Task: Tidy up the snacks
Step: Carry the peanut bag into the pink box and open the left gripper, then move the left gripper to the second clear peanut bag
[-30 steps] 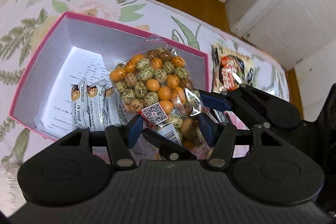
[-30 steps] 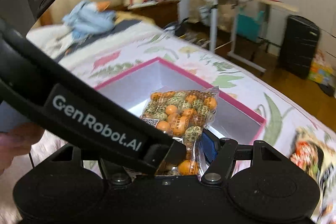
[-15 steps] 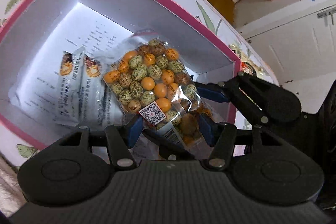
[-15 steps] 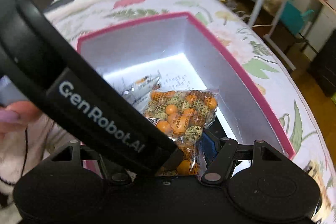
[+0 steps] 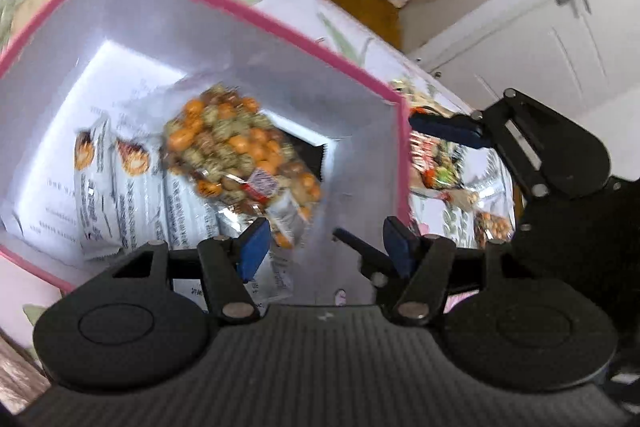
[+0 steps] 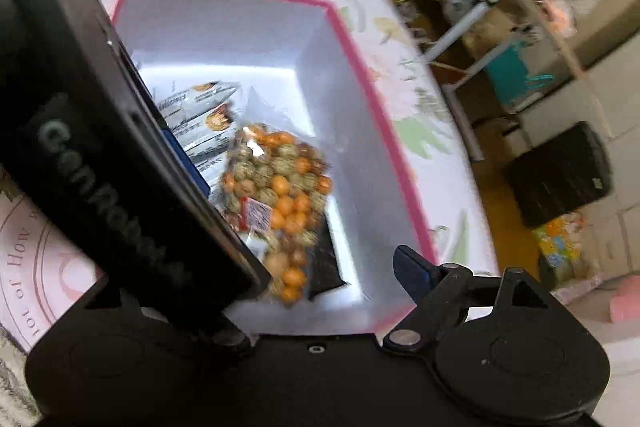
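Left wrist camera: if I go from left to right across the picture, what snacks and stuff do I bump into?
White snack packets → clear bag of orange and green balls → pink box's right wall → colourful snack bags on the bedspread → white cabinet.

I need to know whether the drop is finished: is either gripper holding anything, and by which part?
Nothing is held. The bag of candies lies inside the pink box, clear of the left gripper and the right gripper, whose jaws are opening.
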Tool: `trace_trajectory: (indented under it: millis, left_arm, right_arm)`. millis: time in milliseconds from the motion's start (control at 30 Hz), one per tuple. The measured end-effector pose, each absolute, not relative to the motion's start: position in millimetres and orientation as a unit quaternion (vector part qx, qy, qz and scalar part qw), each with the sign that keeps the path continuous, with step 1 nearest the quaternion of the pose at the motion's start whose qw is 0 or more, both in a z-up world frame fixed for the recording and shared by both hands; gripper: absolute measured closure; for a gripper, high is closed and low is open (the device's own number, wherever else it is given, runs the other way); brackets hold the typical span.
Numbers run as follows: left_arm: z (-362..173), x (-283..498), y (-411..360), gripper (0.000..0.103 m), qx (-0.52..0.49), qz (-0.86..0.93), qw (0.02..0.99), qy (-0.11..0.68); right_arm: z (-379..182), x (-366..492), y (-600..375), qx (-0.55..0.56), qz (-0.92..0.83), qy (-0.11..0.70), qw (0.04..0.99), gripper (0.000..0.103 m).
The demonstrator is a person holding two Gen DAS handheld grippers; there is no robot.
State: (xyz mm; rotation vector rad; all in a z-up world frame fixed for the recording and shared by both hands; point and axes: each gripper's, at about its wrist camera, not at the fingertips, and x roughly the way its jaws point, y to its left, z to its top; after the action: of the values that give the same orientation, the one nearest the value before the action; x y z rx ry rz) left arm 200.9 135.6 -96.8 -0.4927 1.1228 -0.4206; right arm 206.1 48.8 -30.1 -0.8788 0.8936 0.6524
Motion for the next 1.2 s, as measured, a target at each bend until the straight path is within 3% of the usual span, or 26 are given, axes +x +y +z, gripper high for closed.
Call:
trace_trajectory:
  millis: [267,567,833,1033,1200]
  left_arm:
    - [-45,168,99,0.041,-0.173,-0.243,0.816,0.494]
    - [-9,133,50,0.038,-0.084,-0.291,0.821,0.485]
    - [-18,134,-16,0.037,-0.045,-0.293,0.822,0.485]
    - [-39,138,-78,0.037,0.01,-0.3,0.818,0.491]
    - [-60,147,-125,0.037,-0.001,-0.335,0.806,0.487]
  right_arm:
    - [15,157,-5,-0.347,0.201,0.446,0.8,0.016]
    - [46,133,-95,-0.199,0.203,0.521,0.805,0.016]
    - [0,133,-192,-0.088,0.201,0.508,0.833,0.015]
    - [-48,109,-256,-0.025,0.054,0.434,0.899,0.015]
    - [-84,105,-289,0.003,0.004,0.437,0.899,0.014]
